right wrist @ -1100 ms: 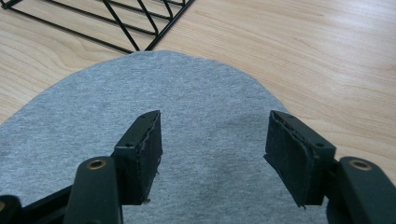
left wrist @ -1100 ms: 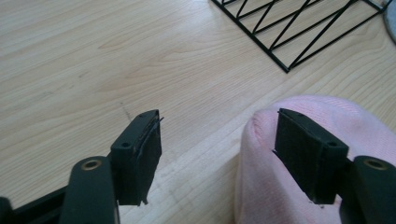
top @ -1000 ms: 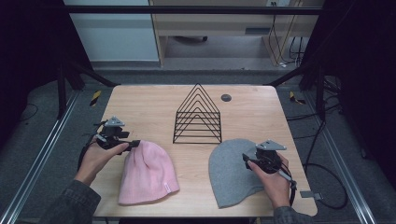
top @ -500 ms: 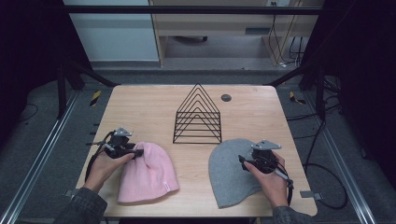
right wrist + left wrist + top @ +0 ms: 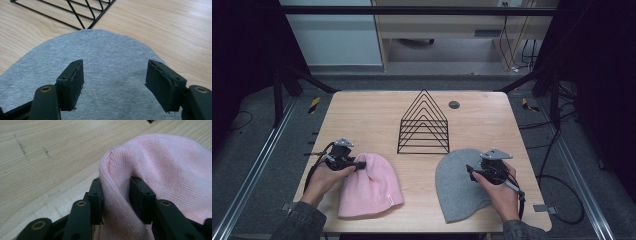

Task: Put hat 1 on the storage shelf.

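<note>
The left tool (image 5: 116,195) has just been closing and now pinches a raised fold of the soft pink knitted beanie (image 5: 367,187) near its rounded crown, at the worktop's (image 5: 372,115) near left. The right tool (image 5: 115,82) hangs spread over the flat grey jersey beanie (image 5: 459,185), apparently not touching it, though its height is hard to judge. To lift the pink hat cleanly, the pinch should take both layers before rising. The black wire triangular rack (image 5: 424,122) stands between and behind the hats.
</note>
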`<state>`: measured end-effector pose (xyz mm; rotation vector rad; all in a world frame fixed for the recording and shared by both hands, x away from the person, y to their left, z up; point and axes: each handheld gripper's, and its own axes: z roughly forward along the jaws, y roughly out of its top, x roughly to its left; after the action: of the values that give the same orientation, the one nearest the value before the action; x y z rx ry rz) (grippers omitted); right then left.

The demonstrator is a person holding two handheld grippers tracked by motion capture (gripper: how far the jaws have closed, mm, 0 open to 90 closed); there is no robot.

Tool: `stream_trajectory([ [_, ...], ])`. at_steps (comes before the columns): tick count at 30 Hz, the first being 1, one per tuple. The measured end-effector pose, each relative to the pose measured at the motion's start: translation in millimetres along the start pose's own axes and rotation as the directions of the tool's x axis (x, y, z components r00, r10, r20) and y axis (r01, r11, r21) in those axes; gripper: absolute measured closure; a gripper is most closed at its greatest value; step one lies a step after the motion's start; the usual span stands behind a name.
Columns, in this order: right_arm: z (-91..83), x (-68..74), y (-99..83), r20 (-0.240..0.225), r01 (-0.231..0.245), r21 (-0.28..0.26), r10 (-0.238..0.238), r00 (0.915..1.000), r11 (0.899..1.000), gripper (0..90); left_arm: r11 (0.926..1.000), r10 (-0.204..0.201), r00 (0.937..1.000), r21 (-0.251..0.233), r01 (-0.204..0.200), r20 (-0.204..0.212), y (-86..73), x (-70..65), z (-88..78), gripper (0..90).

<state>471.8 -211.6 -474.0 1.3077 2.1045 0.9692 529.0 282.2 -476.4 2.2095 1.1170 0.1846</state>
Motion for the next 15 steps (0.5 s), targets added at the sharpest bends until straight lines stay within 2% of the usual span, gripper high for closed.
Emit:
stream_trajectory([
  [4,-1.8,0.2,0.3,0.003,-0.002,-0.007,0.002,1.0000,1.000,29.7,0.9999,-0.011,0.9999,-0.002,0.011,0.012,-0.3,-0.3,-0.3,69.4],
  [8,-2.6,0.0,0.2,0.005,-0.010,-0.006,0.010,0.9999,1.000,29.6,1.0000,0.001,0.9999,-0.008,-0.001,0.015,-0.4,-1.9,-0.6,75.1],
  [10,-2.3,0.1,0.0,0.006,-0.012,-0.004,0.012,0.9999,1.000,29.4,0.9999,0.000,1.0000,-0.016,0.000,0.009,-1.0,-3.6,-2.1,76.6],
  [11,-2.7,-0.9,-0.7,-0.008,-0.025,-0.008,0.025,0.9997,1.000,29.2,0.9997,0.005,1.0000,-0.026,-0.005,0.002,-1.7,-5.2,-3.1,77.1],
  [15,-4.5,-2.5,-0.6,-0.010,-0.052,-0.024,0.051,0.9986,0.998,29.3,0.9988,0.013,0.9998,-0.048,-0.014,-0.016,-3.7,-9.3,-9.1,78.0],
])
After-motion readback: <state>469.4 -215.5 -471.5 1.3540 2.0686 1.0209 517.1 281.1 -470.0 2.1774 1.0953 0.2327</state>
